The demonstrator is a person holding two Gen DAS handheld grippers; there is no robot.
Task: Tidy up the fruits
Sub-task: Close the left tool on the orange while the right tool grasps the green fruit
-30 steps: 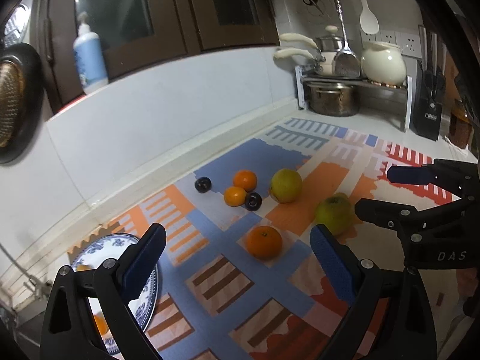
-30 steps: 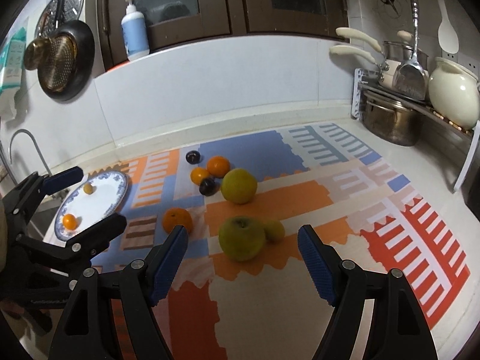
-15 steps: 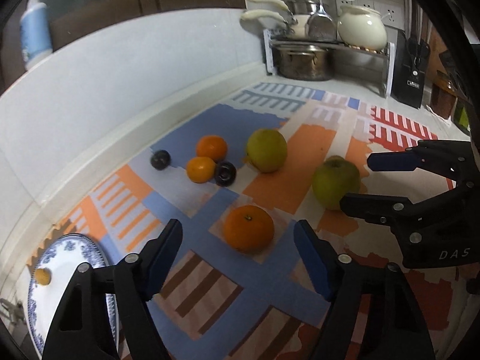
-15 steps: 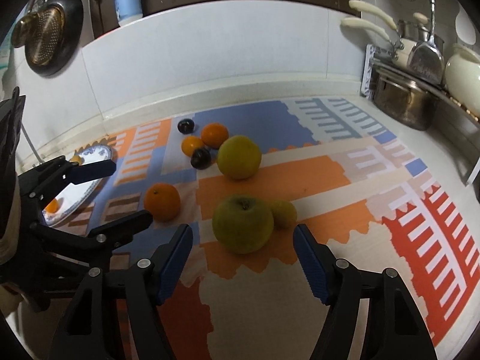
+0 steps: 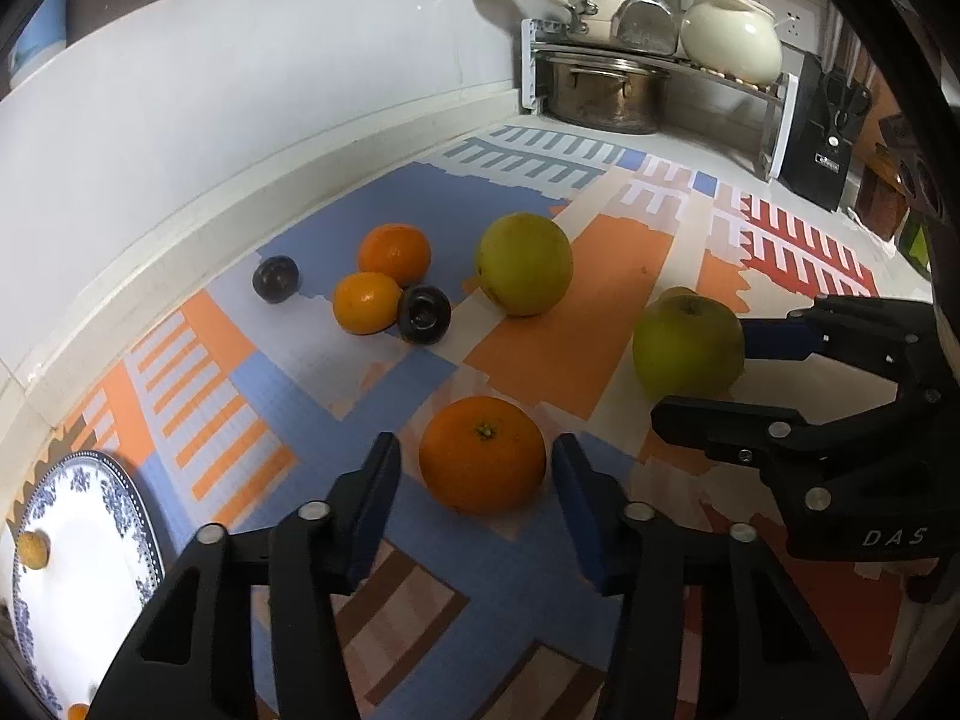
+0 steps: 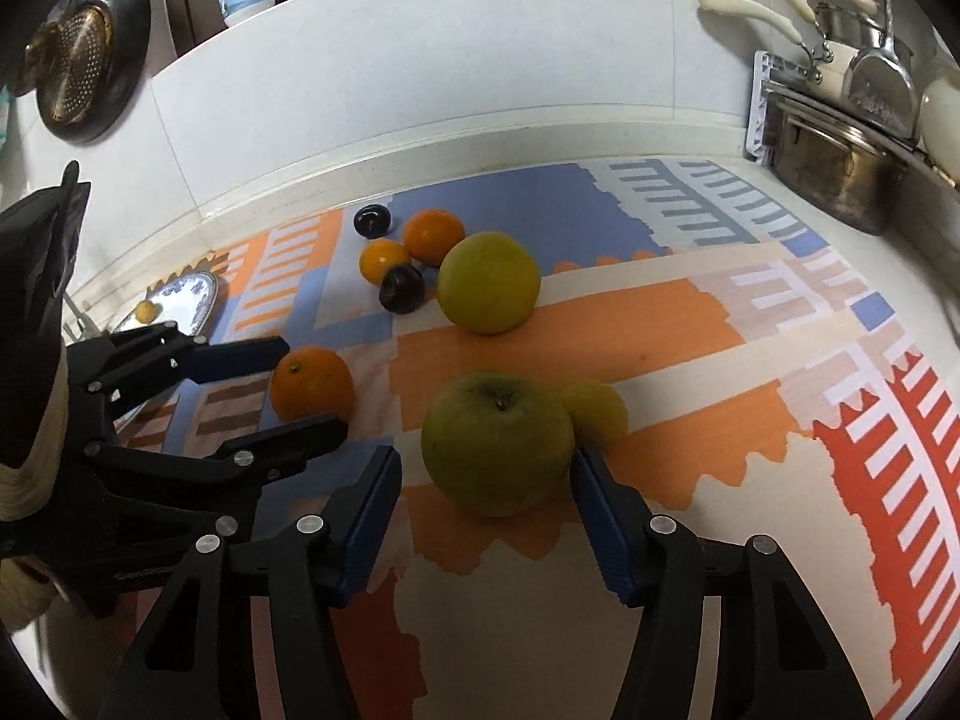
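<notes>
**Both claws gaping around fruit on a patterned kitchen mat**

Lying across a white countertop (image 6: 630, 630): a patterned mat (image 5: 576, 324) in blue, orange, red and beige blocks. Running along the back, a pale backsplash (image 6: 420, 60); hanging at 10 o'clock in the right wrist view, a dark pan with a strainer (image 6: 78, 60); standing at 2 o'clock, a rack (image 5: 660, 60) carrying a steel pot (image 5: 606, 93) and a cream ceramic pot (image 5: 732, 30).

Left gripper (image 5: 474, 480) standing open, flanking an orange (image 5: 483, 453) without touching it. Right gripper (image 6: 483, 483) likewise spread wide, bracketing a green apple (image 6: 498, 441), right pad just beside its skin; touching not certain. Sitting right behind the apple at 2 o'clock, a small yellow-green fruit (image 6: 597, 411).

Resting farther back toward 12 o'clock: a large yellow-green citrus (image 6: 489, 282), two small mandarins (image 6: 432, 237) and two dark plums (image 6: 402, 289), clustered closely. Sitting at 8 o'clock in the left wrist view, a blue-and-white plate (image 5: 78, 588) holding a small yellowish fruit (image 5: 33, 549).
</notes>
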